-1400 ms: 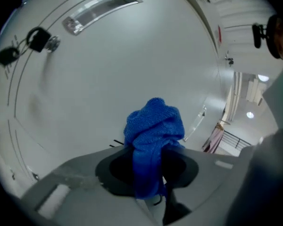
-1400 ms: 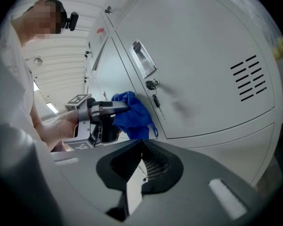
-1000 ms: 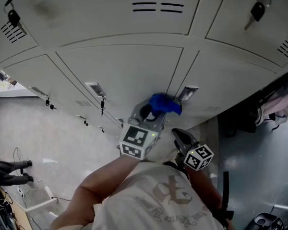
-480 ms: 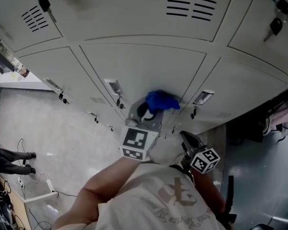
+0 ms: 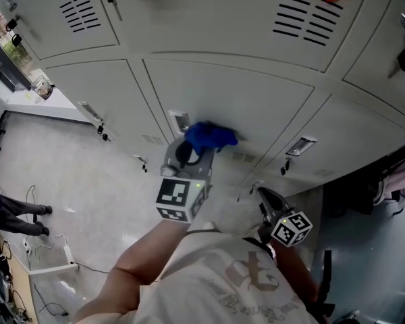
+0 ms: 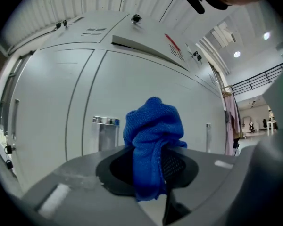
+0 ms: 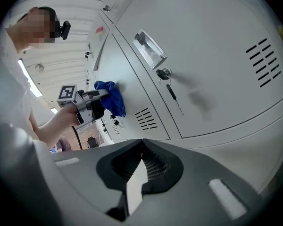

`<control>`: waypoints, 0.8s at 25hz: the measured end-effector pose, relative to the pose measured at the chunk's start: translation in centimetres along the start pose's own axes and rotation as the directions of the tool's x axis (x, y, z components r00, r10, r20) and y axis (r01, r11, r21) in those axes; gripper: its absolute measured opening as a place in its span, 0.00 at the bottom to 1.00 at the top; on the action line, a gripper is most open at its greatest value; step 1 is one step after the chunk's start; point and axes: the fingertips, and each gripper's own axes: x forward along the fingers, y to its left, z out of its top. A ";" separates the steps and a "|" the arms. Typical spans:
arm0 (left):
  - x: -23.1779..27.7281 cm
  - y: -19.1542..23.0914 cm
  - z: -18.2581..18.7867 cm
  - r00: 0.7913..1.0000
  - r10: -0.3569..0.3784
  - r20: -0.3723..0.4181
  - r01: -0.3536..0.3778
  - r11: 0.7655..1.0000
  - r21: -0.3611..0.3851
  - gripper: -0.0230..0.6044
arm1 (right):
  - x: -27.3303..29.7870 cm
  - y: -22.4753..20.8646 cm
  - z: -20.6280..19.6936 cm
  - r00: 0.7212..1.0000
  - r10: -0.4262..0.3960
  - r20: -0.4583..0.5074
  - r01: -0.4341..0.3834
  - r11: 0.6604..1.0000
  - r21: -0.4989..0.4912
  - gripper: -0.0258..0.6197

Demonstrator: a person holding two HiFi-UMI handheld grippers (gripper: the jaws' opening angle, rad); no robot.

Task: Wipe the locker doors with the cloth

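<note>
Cloth: fluffy blue cloth (image 6: 153, 135) is bunched into a lump. It pokes out past the tips of the left gripper and points right at the door.
Left gripper: left gripper (image 5: 189, 152) has its jaws pinching the bottom of the cloth tight. The top of the lump is free in front of them.
Door: pale grey metal locker door (image 5: 263, 103) is just past the cloth. From the right gripper view, the cloth looks like it is touching the door.
Handle: small shiny metal handle (image 6: 105, 133) sits on the door just to the left of the cloth. I cannot tell if the two touch.
Vent: short row of dark slots (image 5: 243, 157) is on the door near the cloth, to its right.
Right gripper: right gripper (image 7: 140, 173) has its jaws pressed together with nothing in them. It hangs low by the person's body, well apart from the cloth.
Nearer one: the left gripper does the job, since it has the cloth and is up at the door.
Next move: I think the lump should slide flat along the door, away from the handle, with the soft part in front and not the hard jaws.
Watch out: the cloth may snag on the handle if it goes left.
</note>
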 end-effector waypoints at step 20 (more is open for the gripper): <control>-3.1 9.4 -2.8 0.985 0.168 -0.025 -0.168 0.986 0.010 0.24 | 2.2 0.8 -1.0 1.000 -0.004 -0.028 0.003 1.000 -0.008 0.05</control>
